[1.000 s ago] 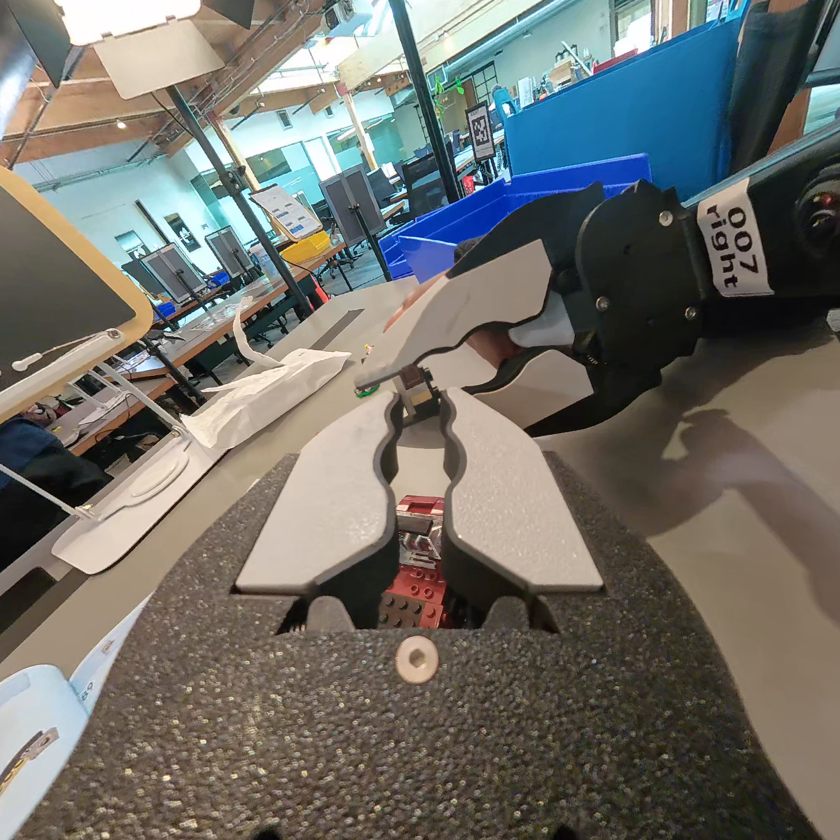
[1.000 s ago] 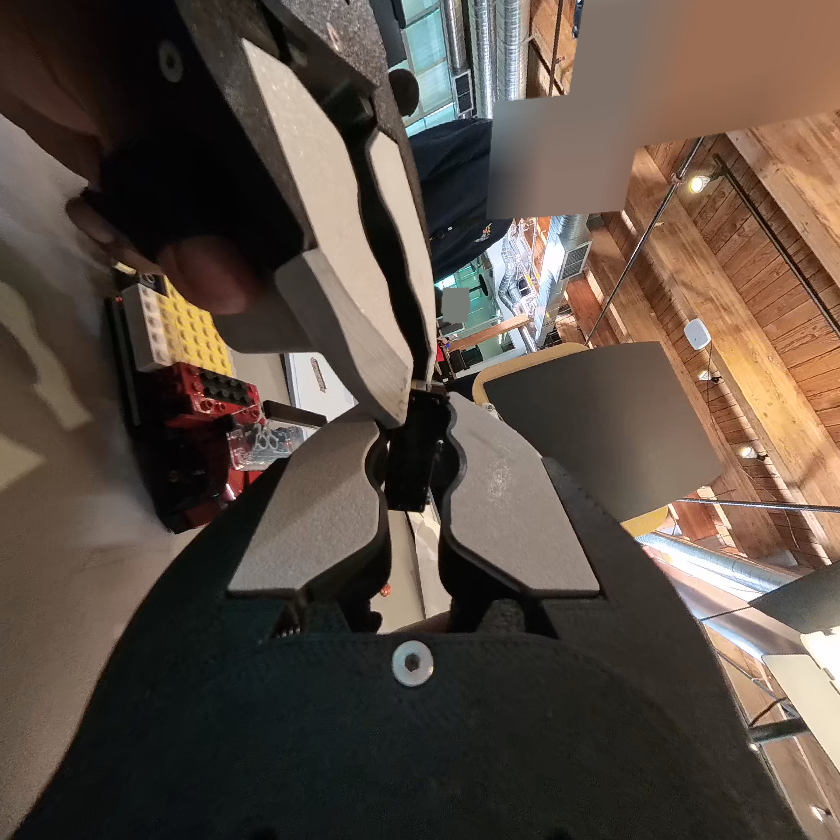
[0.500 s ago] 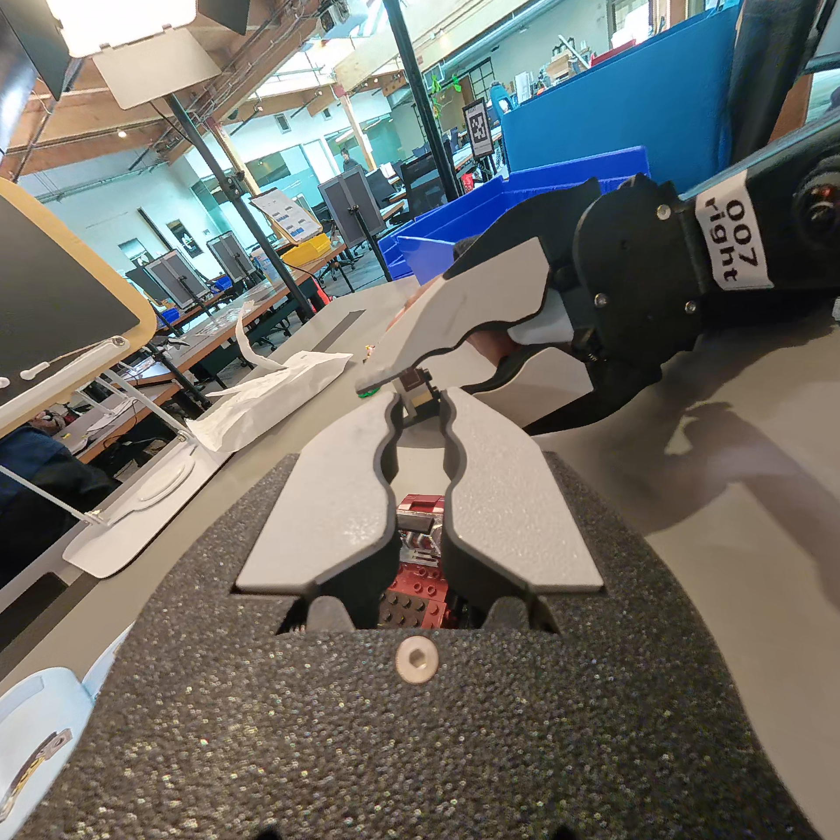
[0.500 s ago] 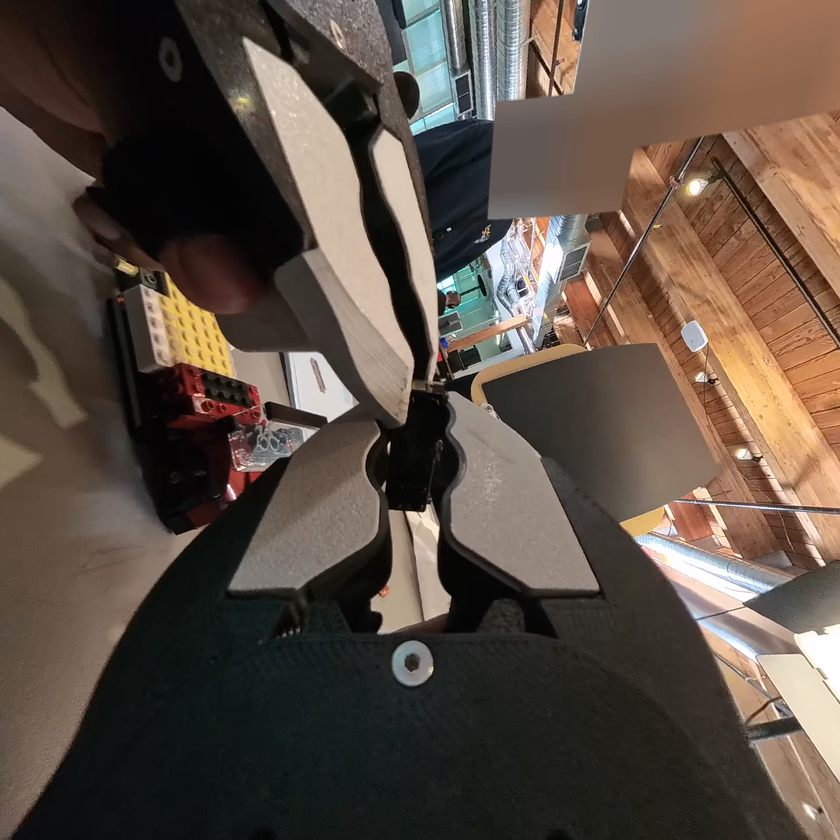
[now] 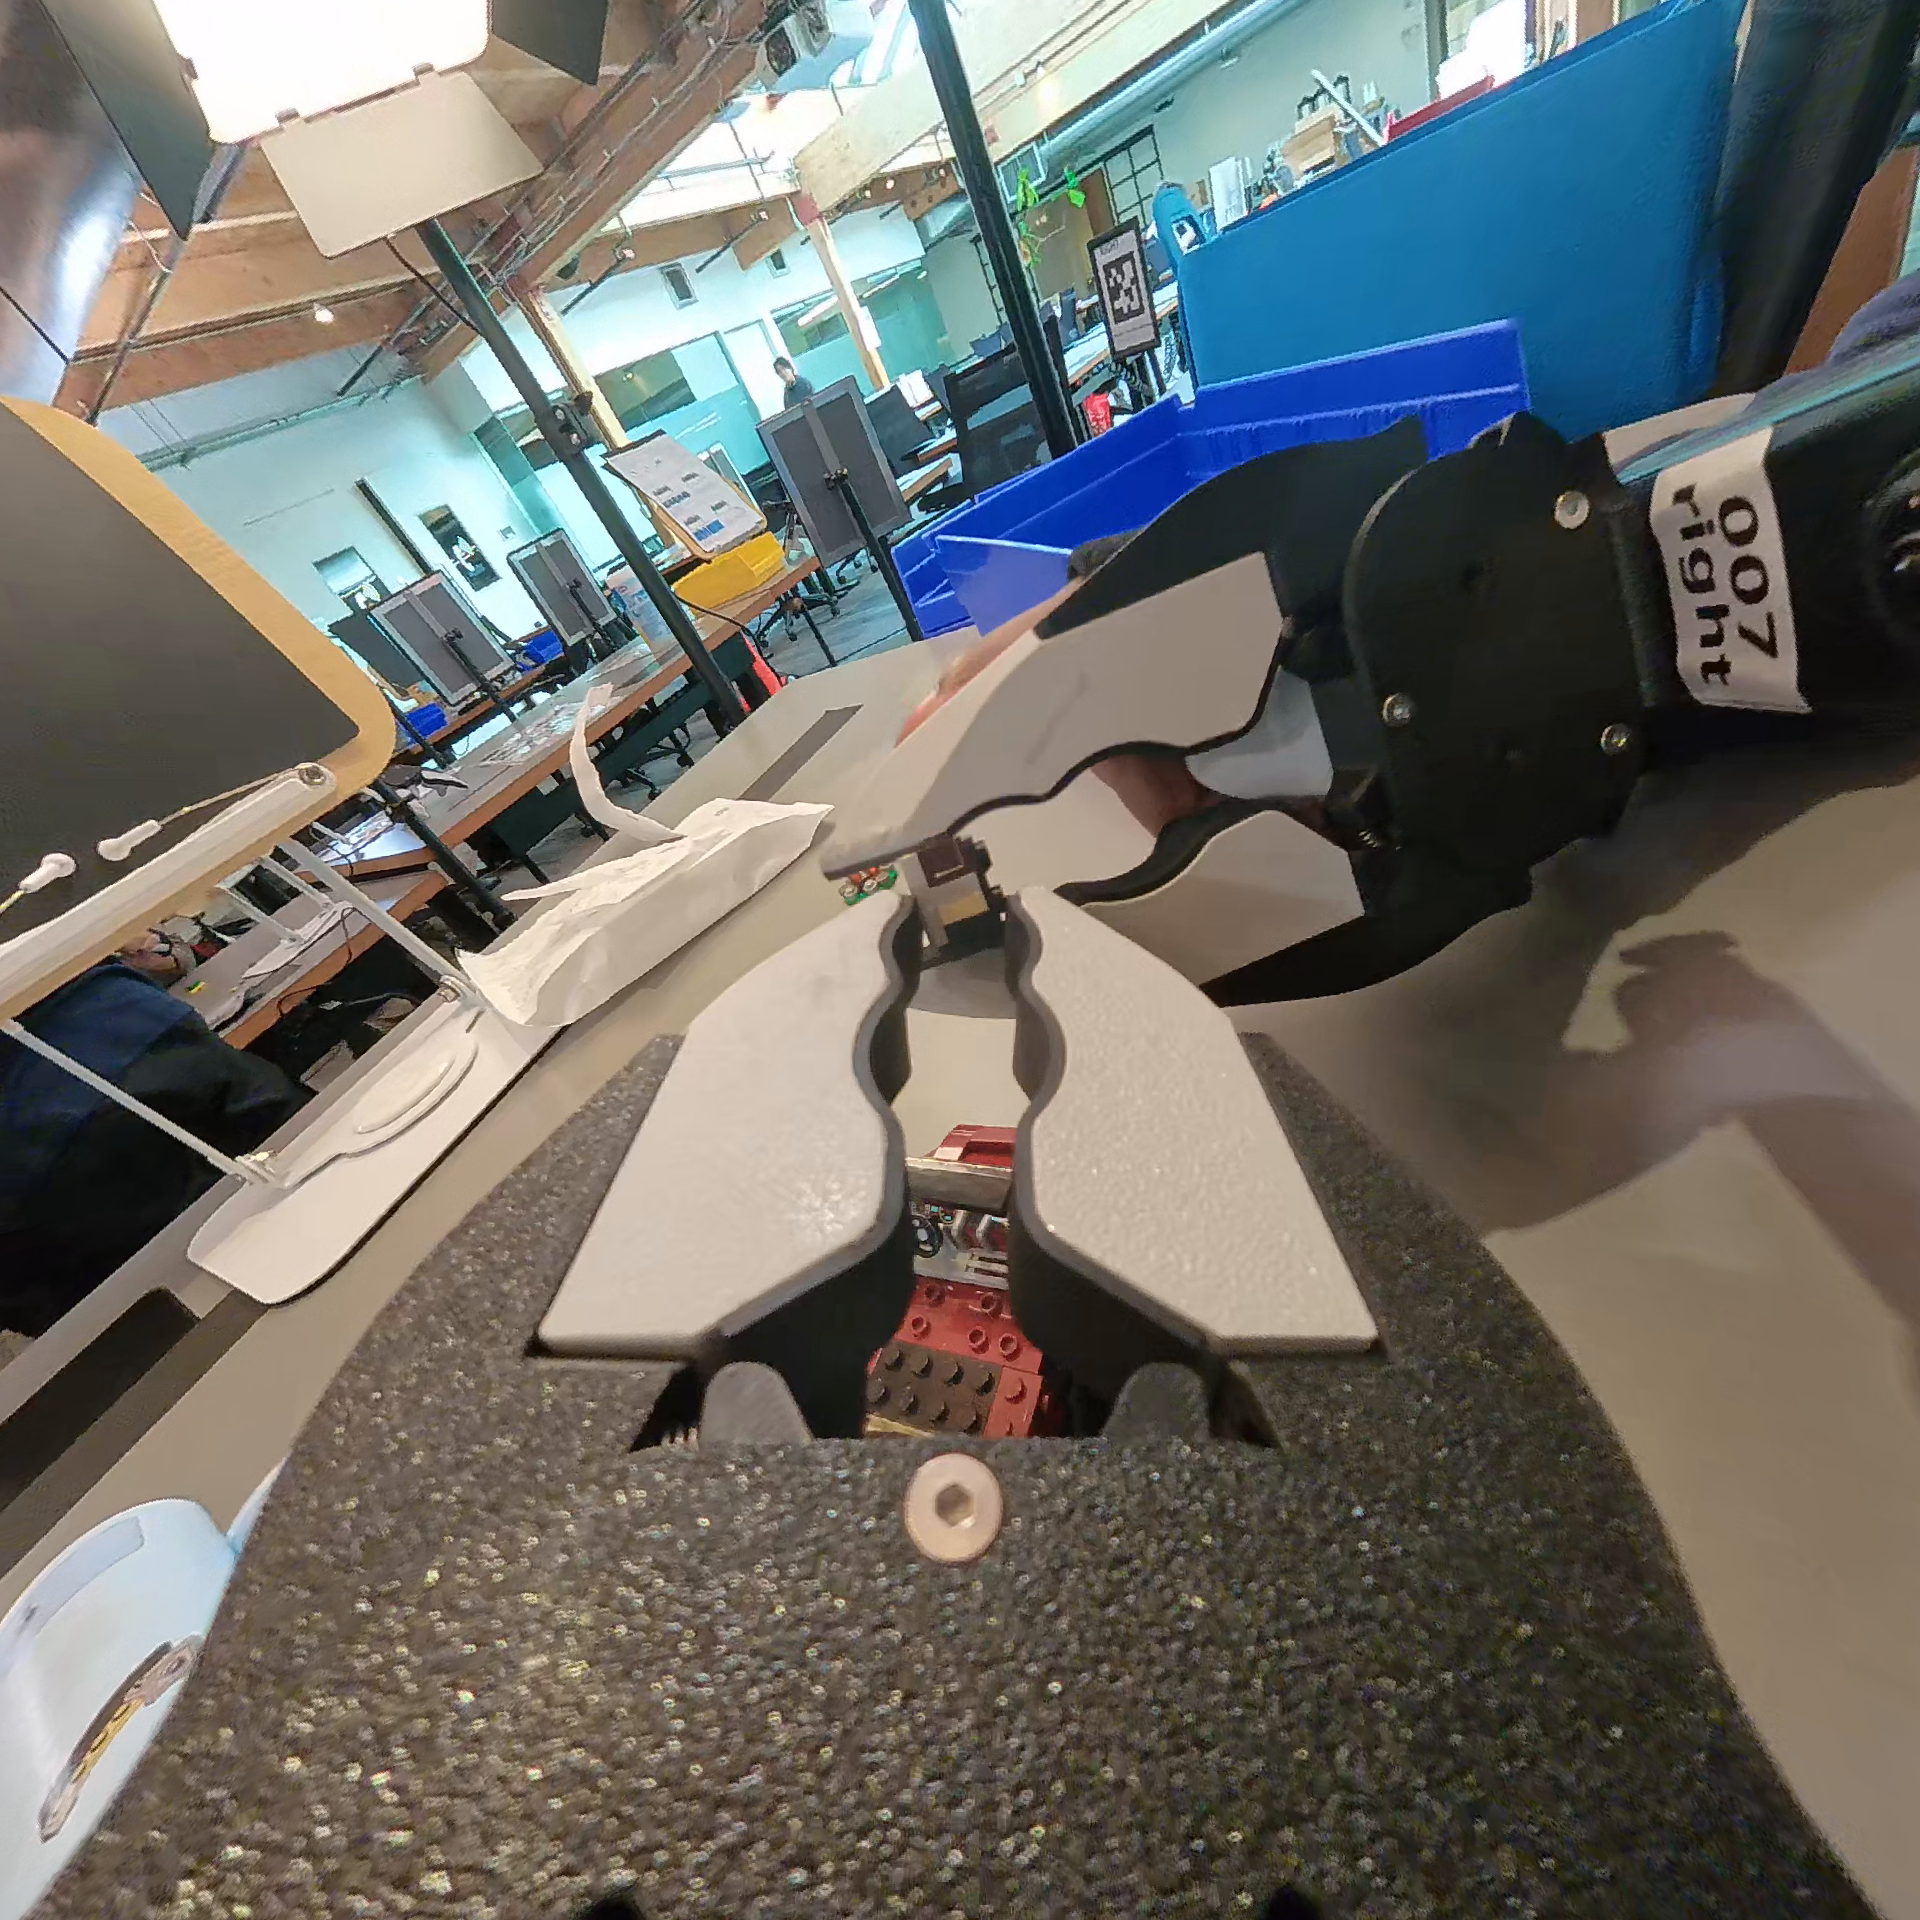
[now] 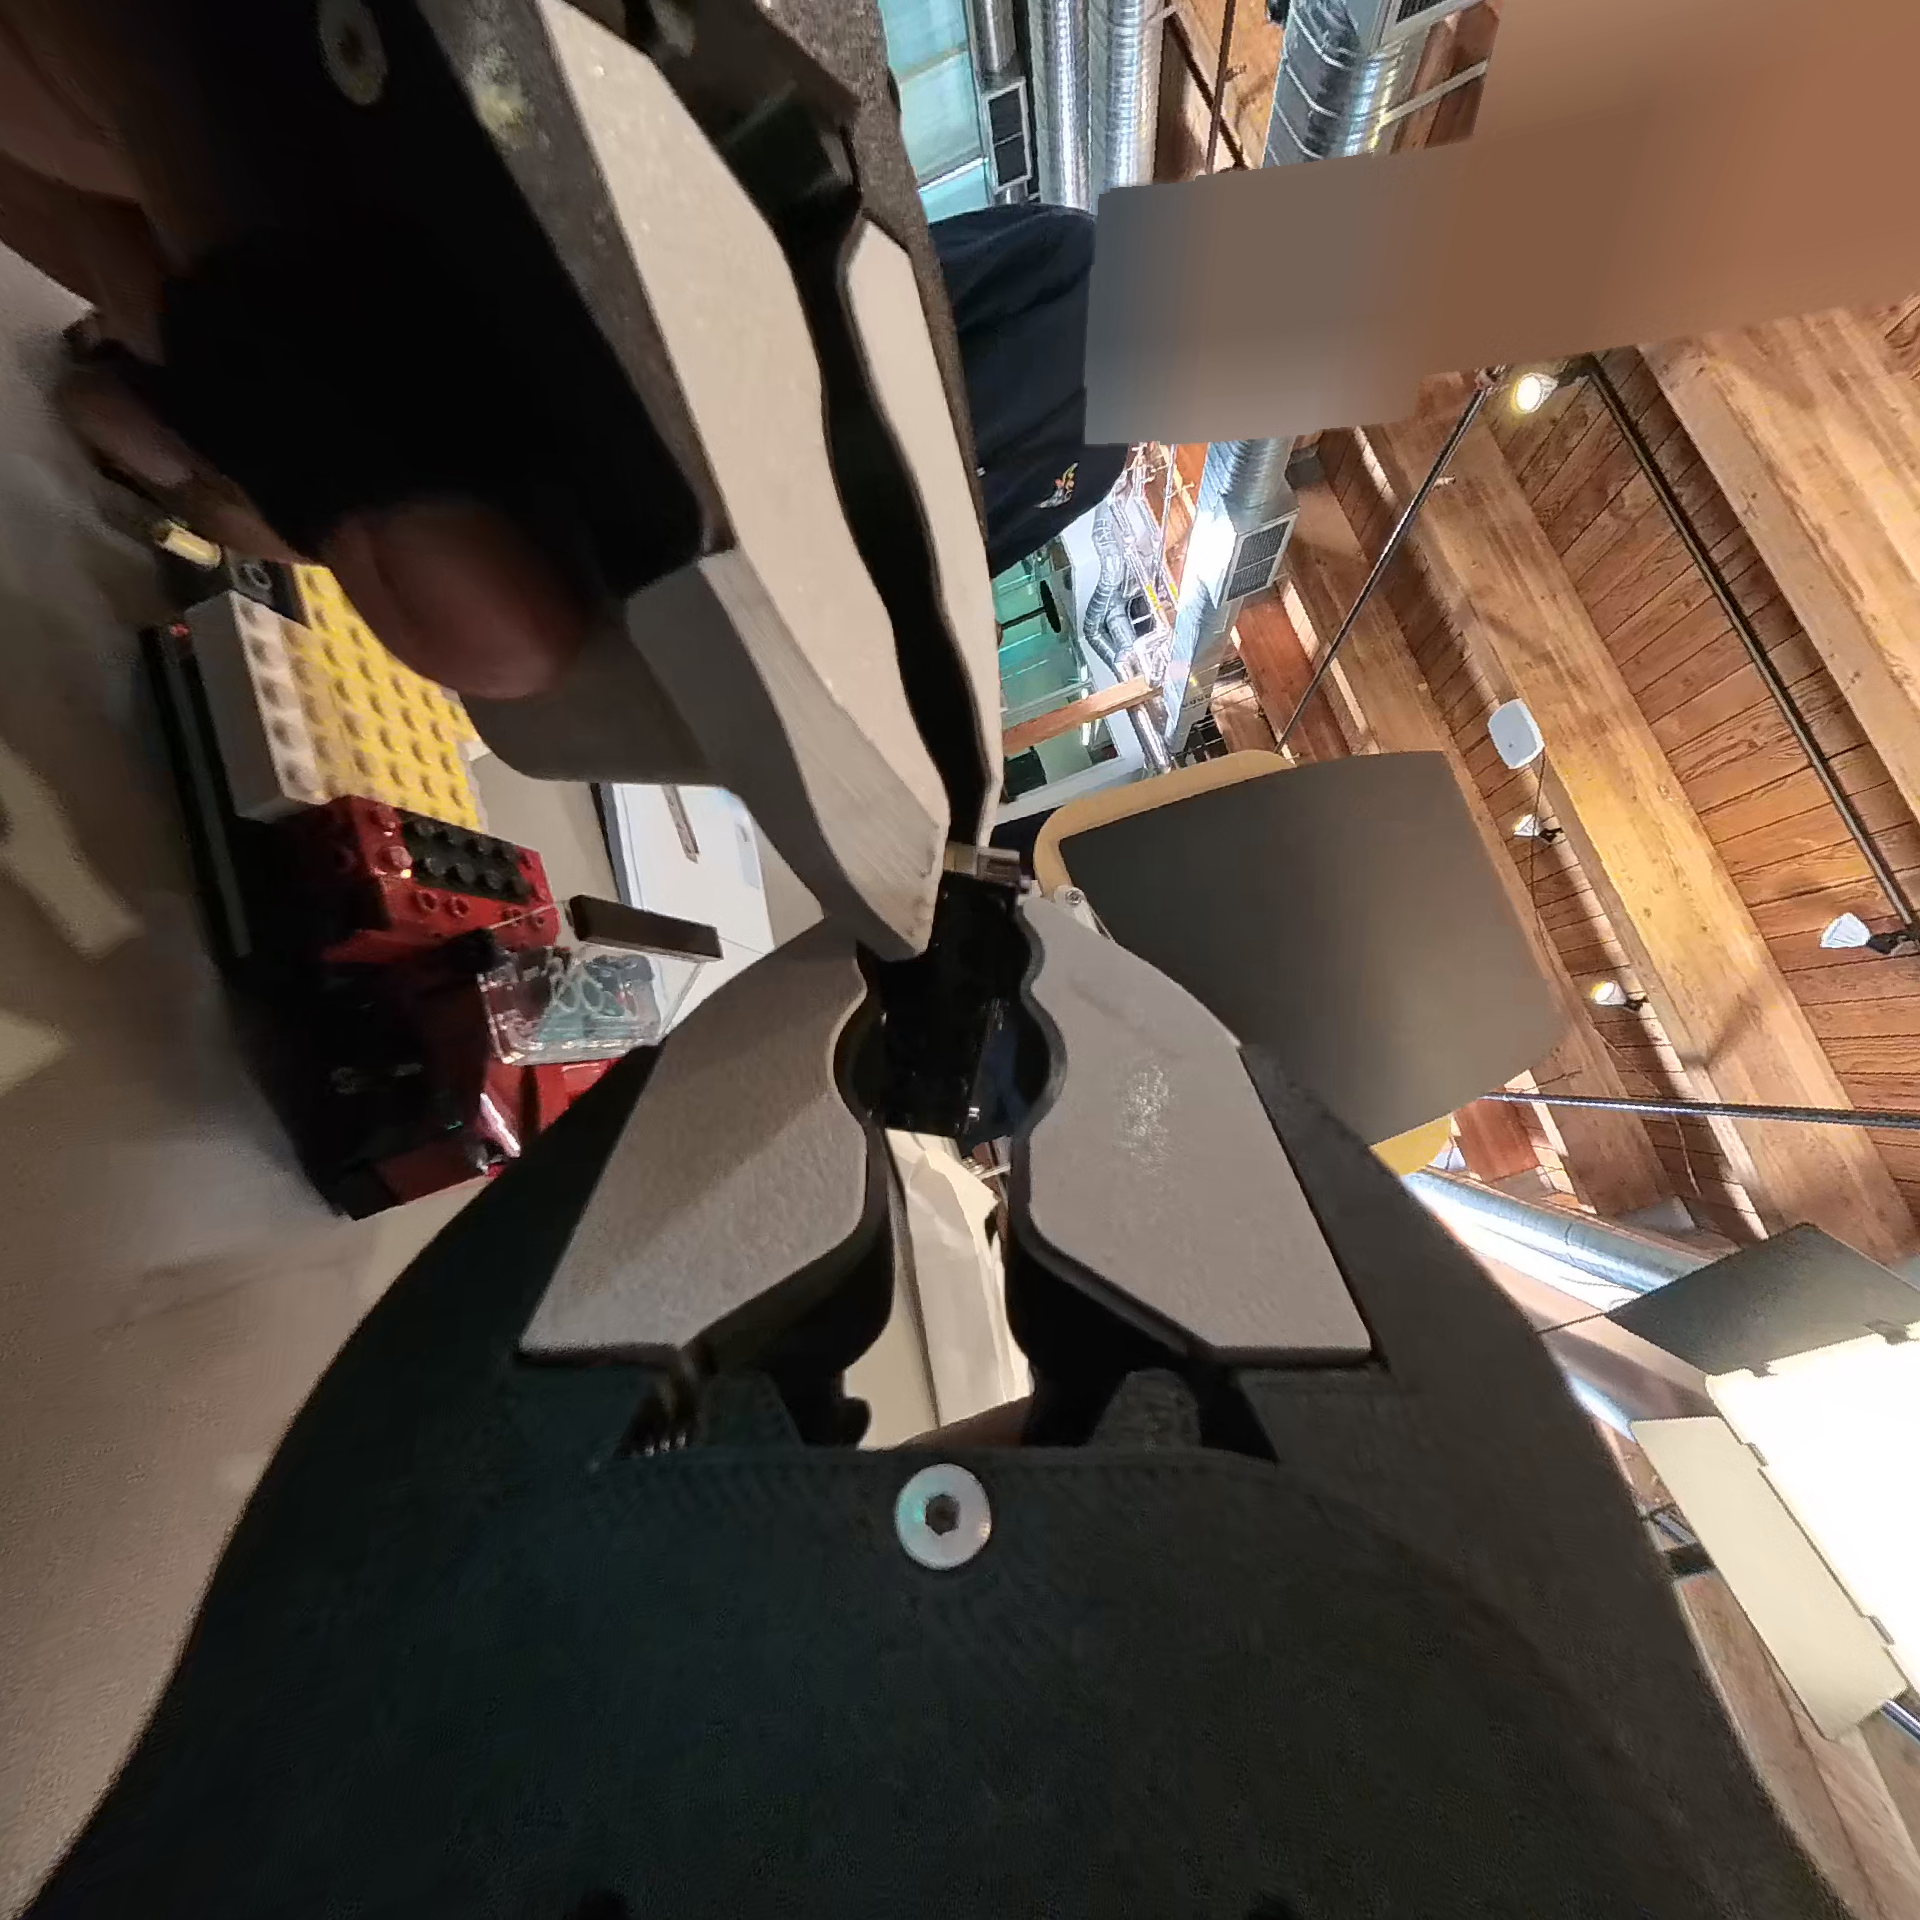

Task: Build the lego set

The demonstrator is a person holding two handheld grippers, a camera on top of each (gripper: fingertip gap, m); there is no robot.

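My left gripper (image 5: 958,912) is shut on a small stack of bricks (image 5: 954,894), brown, tan and black, and holds it above the grey table (image 5: 1558,1351). My right gripper (image 5: 914,847) comes in from the right and grips the same stack from above and below. In the right wrist view my right gripper (image 6: 940,940) is shut on the black part of the stack (image 6: 940,1029), and the left gripper's fingers (image 6: 831,790) meet it from the upper left. A brick model (image 6: 374,894) of dark red, black, yellow and white bricks lies under both grippers; it also shows in the left wrist view (image 5: 956,1340).
A white paper bag (image 5: 644,904) lies on the table to the left, with a small green piece (image 5: 871,883) near it. Blue bins (image 5: 1247,468) stand behind the right gripper. A black panel on a white stand (image 5: 343,1164) is at the left edge. The grippers are tip to tip, or close to it.
Almost nothing has changed. Both grippers stay shut on the small brick stack in nearly the same place, with only a slight shift of the views.
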